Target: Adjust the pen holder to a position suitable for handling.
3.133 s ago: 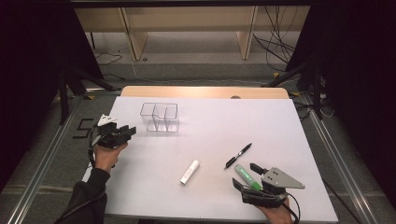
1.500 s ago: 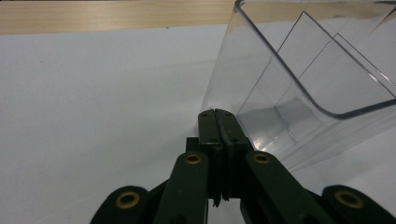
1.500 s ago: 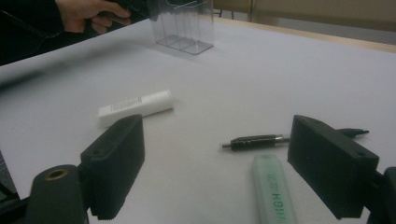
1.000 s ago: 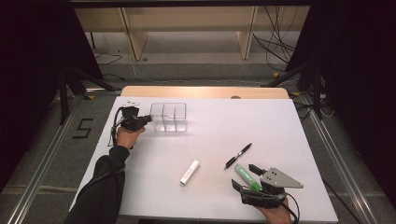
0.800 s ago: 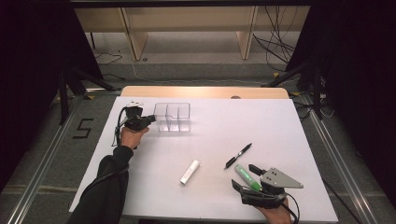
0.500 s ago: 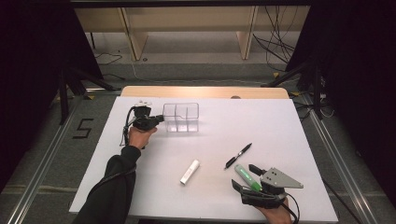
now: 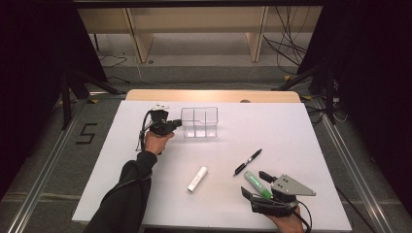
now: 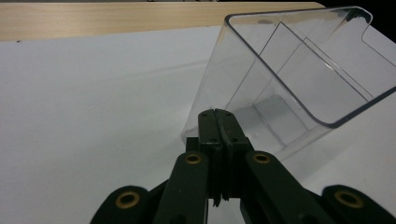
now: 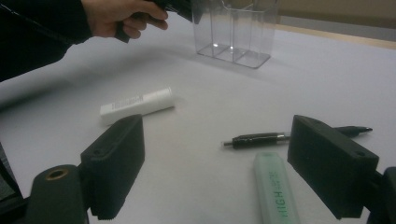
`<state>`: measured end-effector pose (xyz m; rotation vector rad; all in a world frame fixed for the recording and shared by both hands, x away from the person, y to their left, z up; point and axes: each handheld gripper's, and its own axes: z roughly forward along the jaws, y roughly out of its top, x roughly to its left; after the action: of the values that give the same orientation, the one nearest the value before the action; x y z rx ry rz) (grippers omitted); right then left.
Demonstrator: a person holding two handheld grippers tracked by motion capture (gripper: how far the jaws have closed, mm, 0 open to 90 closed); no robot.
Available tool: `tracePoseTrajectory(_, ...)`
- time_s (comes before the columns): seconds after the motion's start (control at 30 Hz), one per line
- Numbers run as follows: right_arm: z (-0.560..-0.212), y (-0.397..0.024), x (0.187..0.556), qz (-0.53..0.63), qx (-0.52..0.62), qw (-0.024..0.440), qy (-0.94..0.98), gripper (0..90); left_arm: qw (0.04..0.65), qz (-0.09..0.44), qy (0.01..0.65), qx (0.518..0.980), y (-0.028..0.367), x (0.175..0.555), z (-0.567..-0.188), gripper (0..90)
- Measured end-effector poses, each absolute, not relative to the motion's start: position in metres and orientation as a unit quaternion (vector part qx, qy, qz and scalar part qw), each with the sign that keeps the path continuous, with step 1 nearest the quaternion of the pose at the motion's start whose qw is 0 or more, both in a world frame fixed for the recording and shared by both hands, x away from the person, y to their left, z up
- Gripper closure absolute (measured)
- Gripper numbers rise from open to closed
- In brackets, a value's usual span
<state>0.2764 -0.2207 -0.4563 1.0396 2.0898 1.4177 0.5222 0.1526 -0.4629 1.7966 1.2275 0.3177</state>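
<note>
- Right hand-held gripper (image 7: 260,186): at the near desk edge, jaws wide apart, holding nothing; green highlighter (image 7: 257,185) between them.
- White desk (image 7: 311,145): black pen (image 7: 248,161) and white tube (image 7: 197,178) lie nearer than the clear organizer (image 7: 199,122).
- Left hand-held gripper (image 7: 178,123): jaws pinched on the organizer's left wall.
- Beyond the organizer: wooden desk strip (image 7: 214,95), grey floor (image 7: 194,73), cables (image 7: 286,48).

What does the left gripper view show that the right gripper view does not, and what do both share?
Left gripper view alone: the left hand-held gripper, jaws shut on the wall of the clear organizer, and the table's wooden edge.

Right gripper view alone: the open right hand-held gripper, white tube, black pen and green highlighter.

Both share the organizer on the white table.
</note>
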Motion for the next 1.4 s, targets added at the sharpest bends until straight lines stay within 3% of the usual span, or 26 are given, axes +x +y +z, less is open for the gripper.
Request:
tracePoseTrajectory(0.93,-0.457,-0.221,0.275,0.509,0.372,0.202,0.75,19.9,0.454,0.119,0.502,0.726,0.13,0.528,-0.472,88.2)
tracePoseTrajectory(1.27,-0.456,-0.223,0.275,0.51,0.377,0.204,0.746,19.9,0.447,0.123,0.521,0.717,0.146,0.52,-0.459,64.7)
tracePoseTrajectory(1.4,-0.456,-0.223,0.276,0.509,0.378,0.205,0.745,19.9,0.445,0.124,0.525,0.715,0.149,0.515,-0.452,49.0)
